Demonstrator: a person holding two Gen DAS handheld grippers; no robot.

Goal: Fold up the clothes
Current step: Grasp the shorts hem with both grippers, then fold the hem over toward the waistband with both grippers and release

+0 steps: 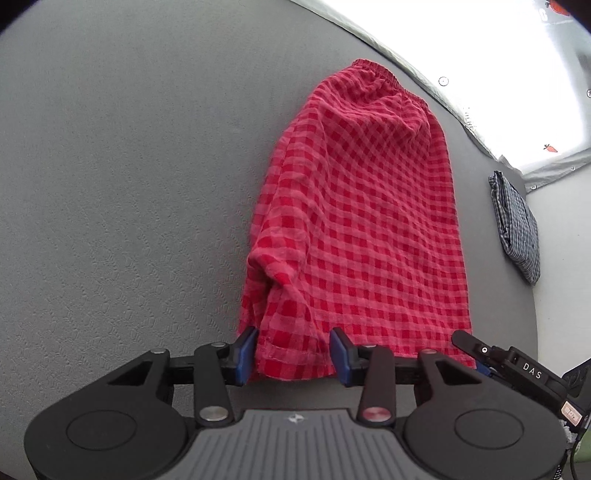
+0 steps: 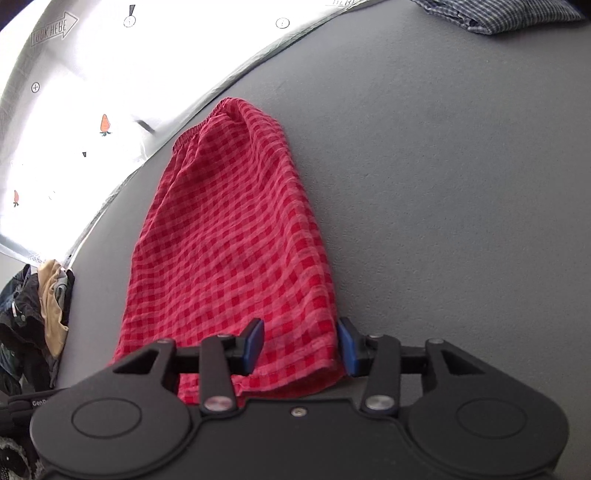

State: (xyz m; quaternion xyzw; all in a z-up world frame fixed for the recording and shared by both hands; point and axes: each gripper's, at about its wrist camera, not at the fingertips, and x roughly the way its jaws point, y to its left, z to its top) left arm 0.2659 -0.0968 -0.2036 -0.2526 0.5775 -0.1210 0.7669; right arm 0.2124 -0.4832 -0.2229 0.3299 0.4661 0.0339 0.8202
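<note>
Red checked shorts [image 1: 362,221] lie flat on the grey surface, elastic waistband at the far end, leg hem nearest me. My left gripper [image 1: 295,354] is open, its blue pads on either side of the hem's left corner. In the right wrist view the same shorts [image 2: 236,236] stretch away, and my right gripper [image 2: 301,345] is open, its pads on either side of the hem's right corner. The other gripper's black body [image 1: 517,365] shows at the lower right of the left wrist view.
A folded blue checked garment [image 1: 515,225] lies to the right, also at the top of the right wrist view [image 2: 495,14]. A pile of dark and tan clothes [image 2: 37,306] sits at the left edge. A white printed sheet [image 2: 74,110] borders the far side.
</note>
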